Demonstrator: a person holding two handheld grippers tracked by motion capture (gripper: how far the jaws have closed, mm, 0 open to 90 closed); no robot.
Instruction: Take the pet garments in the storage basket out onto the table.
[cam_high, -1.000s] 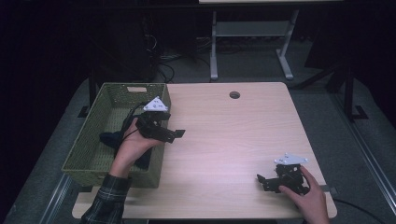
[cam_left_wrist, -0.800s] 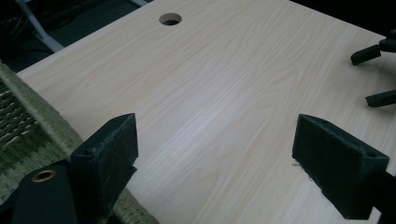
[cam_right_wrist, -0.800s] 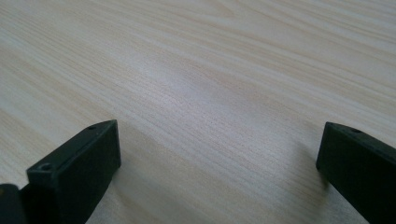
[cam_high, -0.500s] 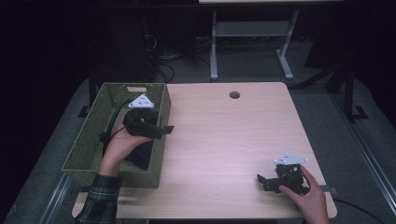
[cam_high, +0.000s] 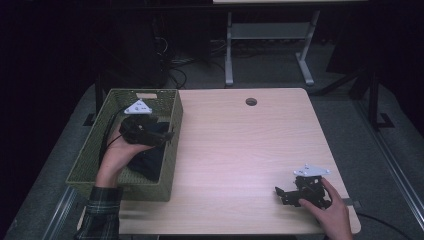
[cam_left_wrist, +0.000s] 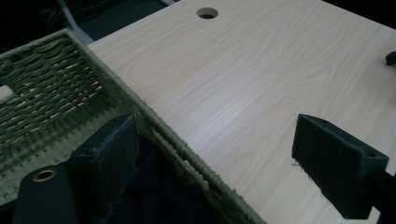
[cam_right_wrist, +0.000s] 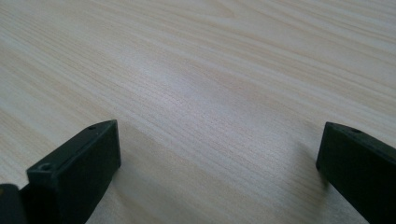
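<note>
A green woven basket (cam_high: 169, 165) stands at the table's left edge with a dark cloth (cam_high: 148, 161) inside it. My left gripper (cam_high: 165, 136) hovers over the basket, open, its jaws straddling the basket's right wall (cam_left_wrist: 177, 149); the dark cloth (cam_left_wrist: 159, 196) lies just below the left jaw. My right gripper (cam_high: 281, 192) rests low over the bare wooden table (cam_high: 240, 150) near the front right corner, open with nothing between its jaws (cam_right_wrist: 219, 154).
A round cable hole (cam_high: 251, 102) sits near the table's far edge, also in the left gripper view (cam_left_wrist: 207, 12). A white desk frame (cam_high: 265, 40) stands on the floor behind the table. Cables trail on the dark floor at the back left.
My left gripper has moved leftward from above the table to over the basket. The right gripper has stayed in place.
</note>
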